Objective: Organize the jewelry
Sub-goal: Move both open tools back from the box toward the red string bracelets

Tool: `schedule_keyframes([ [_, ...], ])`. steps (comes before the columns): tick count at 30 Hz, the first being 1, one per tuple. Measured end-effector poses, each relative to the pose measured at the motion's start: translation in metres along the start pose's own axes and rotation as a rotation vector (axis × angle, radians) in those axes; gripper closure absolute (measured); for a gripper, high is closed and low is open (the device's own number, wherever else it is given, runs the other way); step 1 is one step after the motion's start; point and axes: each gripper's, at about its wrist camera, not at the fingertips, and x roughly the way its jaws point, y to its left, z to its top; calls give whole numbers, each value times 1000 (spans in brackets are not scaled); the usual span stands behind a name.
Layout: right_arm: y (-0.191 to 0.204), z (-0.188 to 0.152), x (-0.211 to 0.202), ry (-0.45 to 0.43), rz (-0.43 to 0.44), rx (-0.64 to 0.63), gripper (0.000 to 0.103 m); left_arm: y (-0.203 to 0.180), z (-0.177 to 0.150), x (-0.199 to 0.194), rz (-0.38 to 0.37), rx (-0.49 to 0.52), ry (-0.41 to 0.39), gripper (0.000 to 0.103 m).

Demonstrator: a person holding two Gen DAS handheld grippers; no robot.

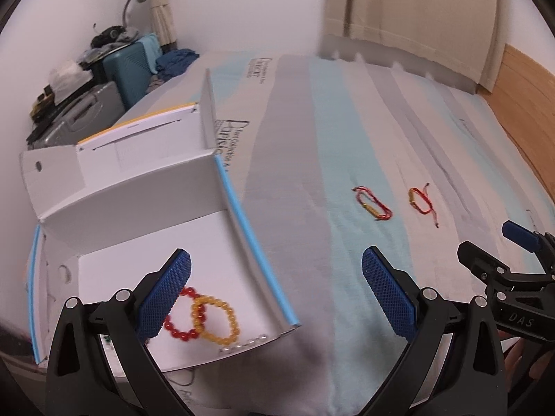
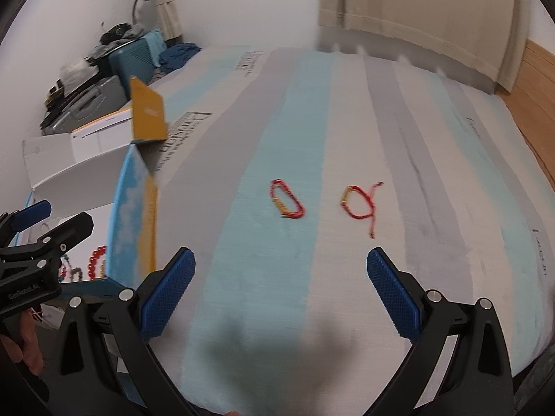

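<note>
Here, white open box [image 1: 145, 239] sits left on the striped bedspread [image 1: 312, 180], beaded bracelets [image 1: 204, 315] inside, under left gripper [image 1: 277, 294], jaws apart. Two red cord bracelets [image 2: 288, 202] lie ahead of right gripper [image 2: 281, 291], also spread wide, empty.

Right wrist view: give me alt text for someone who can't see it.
The open, empty right gripper hovers over a striped bedspread, facing two red cord bracelets lying apart. At left, an open box holds beaded bracelets beside the left gripper.
</note>
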Motion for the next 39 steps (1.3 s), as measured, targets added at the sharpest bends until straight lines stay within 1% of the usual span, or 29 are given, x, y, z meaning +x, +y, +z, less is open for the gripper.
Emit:
schedule_keyframes([
  [4, -18, -3, 3, 7, -25, 2, 7, -19, 4, 8, -15, 28, -1, 6],
  [8, -40, -5, 6, 15, -44, 18, 7, -36, 6, 17, -37, 31, -3, 6],
  [13, -62, -3, 16, 24, -76, 10, 7, -60, 3, 30, -58, 58, -6, 6],
  [16, -77, 0, 25, 27, -94, 31, 7, -75, 4, 44, -62, 82, 5, 6],
  [19, -84, 4, 36, 35, -115, 17, 7, -85, 7, 60, -69, 89, 18, 6],
  [22, -94, 8, 50, 49, -113, 25, 7, -95, 11, 75, -76, 91, 23, 6],
  [25, -102, 9, 59, 44, -132, 22, 7, -105, 17, 91, -90, 112, 31, 6],
  [27, -102, 10, 65, 35, -113, -3, 8, -109, 24, 104, -101, 103, 28, 6],
  [29, -101, 10, 74, 37, -116, -30, 8, -111, 29, 119, -110, 82, 44, 6],
  [34, -104, 9, 97, 55, -97, -38, 8, -116, 34, 150, -136, 79, 69, 6],
  [39, -109, 9, 118, 61, -85, -30, 8, -116, 40, 170, -124, 80, 71, 6],
])
